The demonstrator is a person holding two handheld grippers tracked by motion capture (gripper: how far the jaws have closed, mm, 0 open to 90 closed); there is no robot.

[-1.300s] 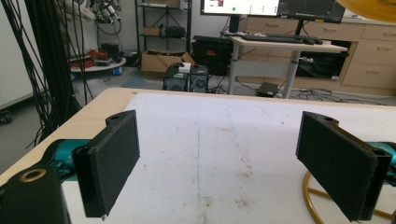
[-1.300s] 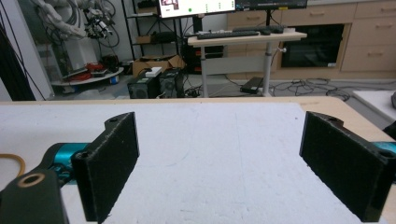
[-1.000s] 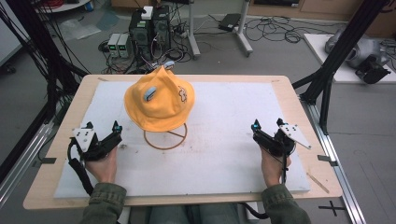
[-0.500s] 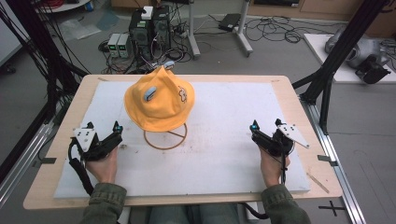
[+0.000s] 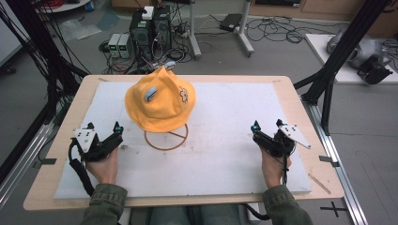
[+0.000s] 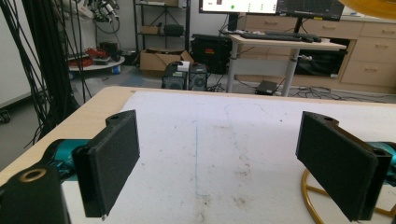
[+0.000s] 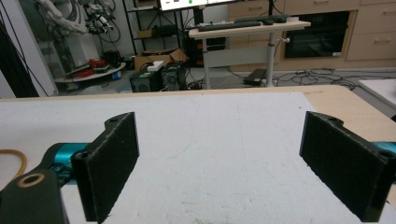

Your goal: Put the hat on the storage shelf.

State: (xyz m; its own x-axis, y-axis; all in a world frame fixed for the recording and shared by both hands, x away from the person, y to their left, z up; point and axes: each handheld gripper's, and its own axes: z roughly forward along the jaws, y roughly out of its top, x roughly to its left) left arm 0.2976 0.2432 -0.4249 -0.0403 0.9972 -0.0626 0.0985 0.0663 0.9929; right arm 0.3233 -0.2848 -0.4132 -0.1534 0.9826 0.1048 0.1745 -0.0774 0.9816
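In the high view we see two hand-held grippers on the surface (image 5: 225, 154): the left hand-held gripper (image 5: 104, 133) and the right hand-held gripper (image 5: 267, 129), each in one hand. One yellow hat (image 5: 159, 101) sits on one wire stand (image 5: 165, 137), ahead and to the right of the left hand-held gripper, apart from it and well apart from the right one.

In the left gripper view the jaws stand wide open and hold nothing; the stand's ring (image 6: 310, 198) lies by the right jaw.

In the right gripper view the jaws are also wide open and empty, over the white surface (image 7: 219, 135).
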